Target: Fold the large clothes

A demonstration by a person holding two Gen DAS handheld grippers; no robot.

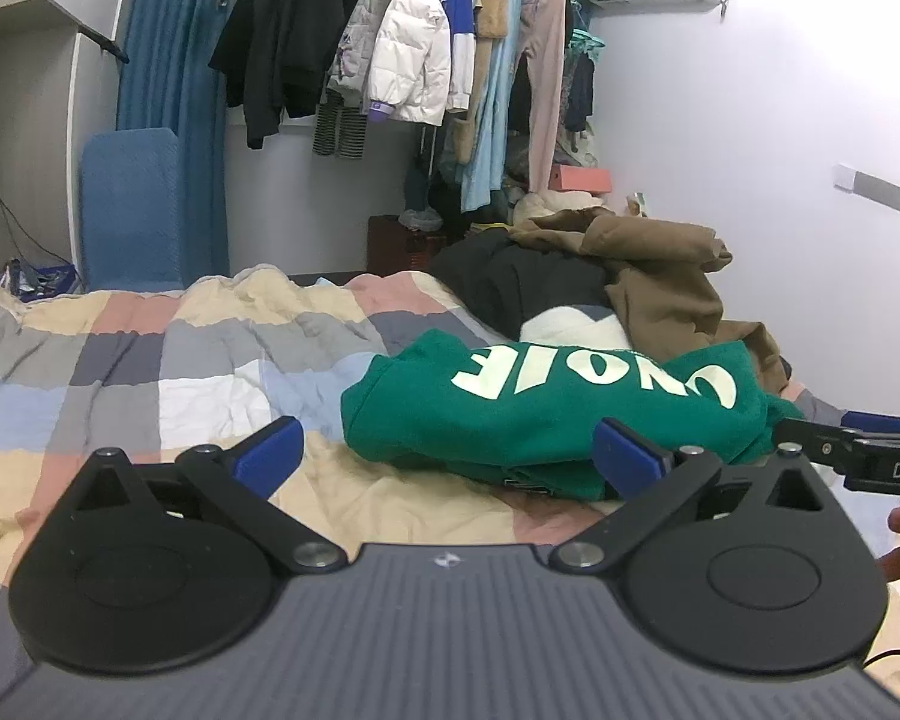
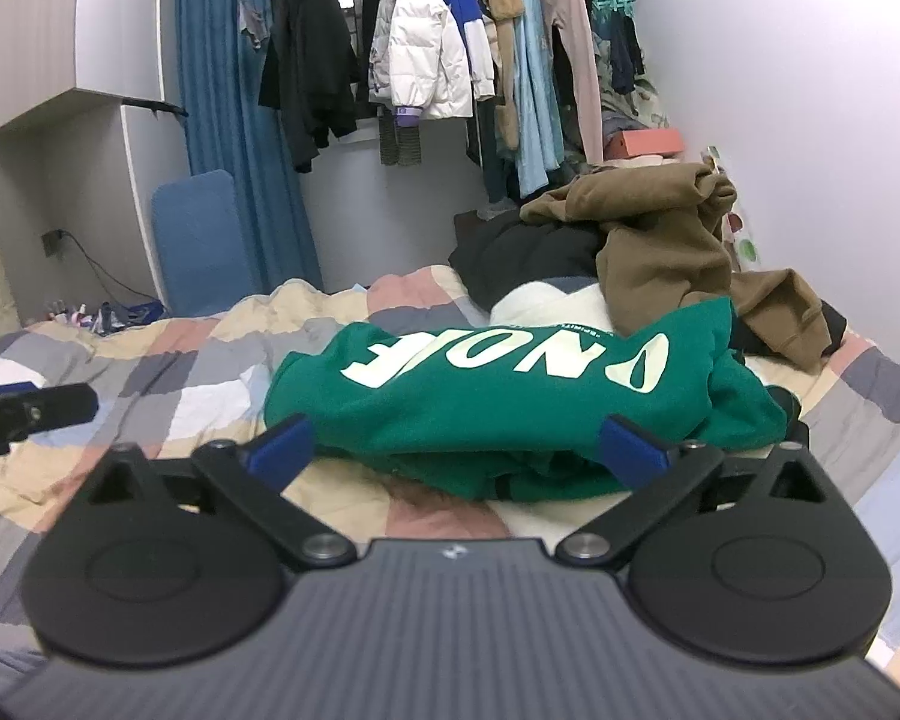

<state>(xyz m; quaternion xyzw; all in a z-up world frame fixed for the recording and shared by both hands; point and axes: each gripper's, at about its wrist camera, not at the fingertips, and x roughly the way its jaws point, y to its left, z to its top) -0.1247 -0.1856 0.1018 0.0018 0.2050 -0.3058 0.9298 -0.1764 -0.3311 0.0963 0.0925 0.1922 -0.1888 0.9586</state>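
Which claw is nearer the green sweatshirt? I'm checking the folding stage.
Right, it seems. The right claw sits open at the green sweatshirt, centred on its near edge. The left claw is open too, offset towards its left end.

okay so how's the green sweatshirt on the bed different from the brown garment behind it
The green sweatshirt is folded into a compact bundle; the brown garment sits crumpled in a loose heap.
The green one shows large pale lettering; the brown one looks plain.
The green one lies low on the checked quilt, nearest the grippers; the brown one is piled higher, atop other clothes farther back.
Both rest on the bed, ungripped.
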